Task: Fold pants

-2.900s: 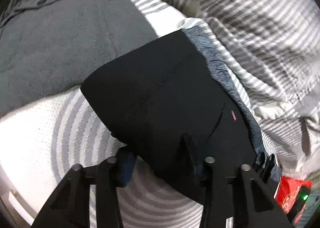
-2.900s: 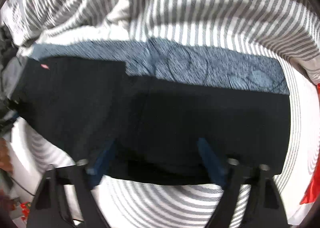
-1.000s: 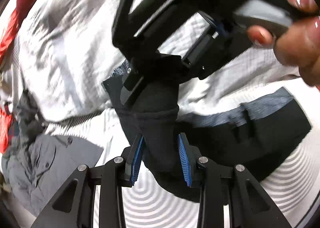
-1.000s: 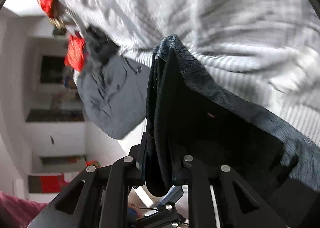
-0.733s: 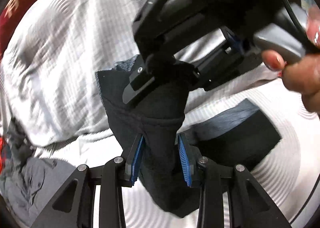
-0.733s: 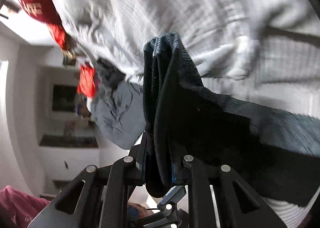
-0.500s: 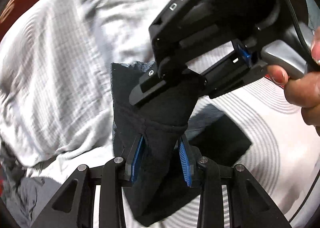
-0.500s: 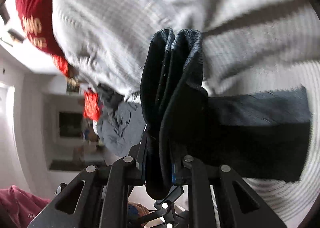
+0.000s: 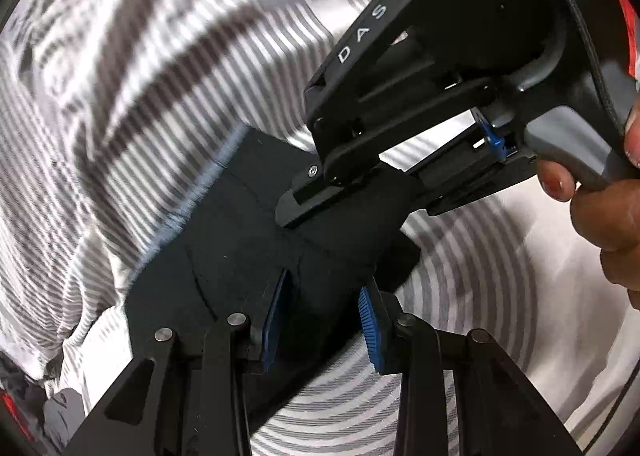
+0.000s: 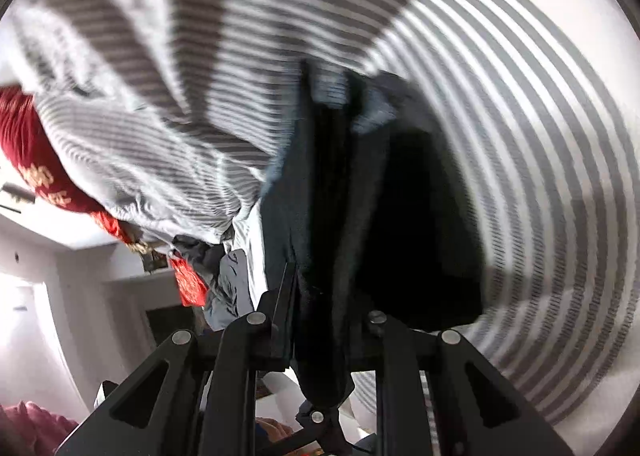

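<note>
Dark folded fabric pants (image 9: 248,256) hang pinched by both the left gripper (image 9: 324,316) and the right gripper (image 10: 320,320). Uneven release could skew the fold.

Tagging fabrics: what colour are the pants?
Black pants, with a blue-grey inner side, clearest in the left wrist view.

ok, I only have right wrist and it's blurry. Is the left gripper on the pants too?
Observer: Yes. The left gripper is shut on the pants, with fabric bunched between its blue pads.
Operator: Where's that relative to mine?
Observer: The right gripper pinches the same folded edge just beyond the left one.
Operator: Is the rest hanging?
Observer: It doesn't look like it. The rest seems to lie on the ringed sheet, beside the striped blanket.
</note>
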Motion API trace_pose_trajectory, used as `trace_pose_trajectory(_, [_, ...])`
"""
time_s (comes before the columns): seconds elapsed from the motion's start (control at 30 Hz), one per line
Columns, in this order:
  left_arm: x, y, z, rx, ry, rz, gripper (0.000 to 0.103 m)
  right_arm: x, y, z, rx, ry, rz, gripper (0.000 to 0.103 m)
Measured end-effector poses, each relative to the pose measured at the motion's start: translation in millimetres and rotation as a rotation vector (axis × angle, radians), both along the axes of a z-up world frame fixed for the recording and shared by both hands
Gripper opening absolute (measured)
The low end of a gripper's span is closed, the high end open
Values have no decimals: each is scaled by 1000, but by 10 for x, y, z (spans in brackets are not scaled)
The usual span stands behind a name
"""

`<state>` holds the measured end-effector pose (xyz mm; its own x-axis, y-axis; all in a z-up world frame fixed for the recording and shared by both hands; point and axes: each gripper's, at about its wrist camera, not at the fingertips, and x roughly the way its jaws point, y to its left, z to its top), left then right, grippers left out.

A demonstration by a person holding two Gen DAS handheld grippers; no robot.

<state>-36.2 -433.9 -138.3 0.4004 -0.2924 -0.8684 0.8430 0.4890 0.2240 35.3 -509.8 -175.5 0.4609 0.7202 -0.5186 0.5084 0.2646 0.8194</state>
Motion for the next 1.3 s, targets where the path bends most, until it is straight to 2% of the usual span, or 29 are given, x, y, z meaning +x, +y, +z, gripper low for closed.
trace_pose_trajectory(0.13, [-71, -25, -144, 47, -15, -25, 40, -158, -29, -228, 27, 35, -35, 20])
trace_pose_trajectory(0.2, [-94, -20, -120, 43, -7, -41, 55, -207, -64, -239, 45, 43, -50, 22])
trace_pose_trajectory(0.37, [11, 164, 118, 8, 50, 1, 55, -224, -103, -8, -51, 82, 1, 48])
trace_pose_trajectory(0.43, [138, 300, 230, -10, 68, 51, 55, -218, -105, 138, -129, 113, 17, 60])
trace_pose_trajectory(0.47, [237, 396, 296, -23, 75, 89, 55, -221, -113, 216, -189, 133, 23, 60])
trace_pose_trajectory(0.53, [453, 579, 387, -39, 82, 165, 56, -242, -144, 352, -277, 164, 21, 60])
trace_pose_trajectory(0.6, [613, 756, 405, -44, 96, 236, 56, -281, -220, 439, -324, 169, 1, 58])
trace_pose_trajectory(0.67, [907, 948, 372, -47, 144, 332, 56, -233, -225, 611, -365, 142, -19, 41])
trace_pose_trajectory(0.7, [993, 1009, 352, -52, 172, 374, 56, -218, -230, 667, -381, 132, -13, 38])
trace_pose_trajectory(0.8, [1264, 1214, 234, -56, 256, 511, 56, -35, -122, 822, -466, 100, 56, 36])
trace_pose_trajectory(0.87, [1309, 1278, 180, -59, 281, 563, 56, 107, 12, 829, -517, 88, 121, 36])
trace_pose_trajectory(0.93, [1354, 1303, 117, -64, 305, 597, 56, 208, 142, 760, -557, 117, 165, 36])
trace_pose_trajectory(1.03, [1383, 1343, -123, -43, 383, 635, 56, 224, 255, 626, -590, 158, 202, 36])
trace_pose_trajectory(1.13, [1311, 1334, -242, -37, 380, 635, 57, 134, 279, 432, -587, 200, 207, 35])
trace_pose_trajectory(1.17, [1296, 1332, -249, -39, 374, 632, 59, 110, 273, 409, -582, 199, 193, 35])
trace_pose_trajectory(1.23, [1273, 1306, -273, -46, 384, 608, 72, 91, 264, 393, -585, 195, 184, 35])
trace_pose_trajectory(1.3, [1241, 1264, -295, -33, 376, 591, 75, 101, 280, 390, -604, 192, 197, 37])
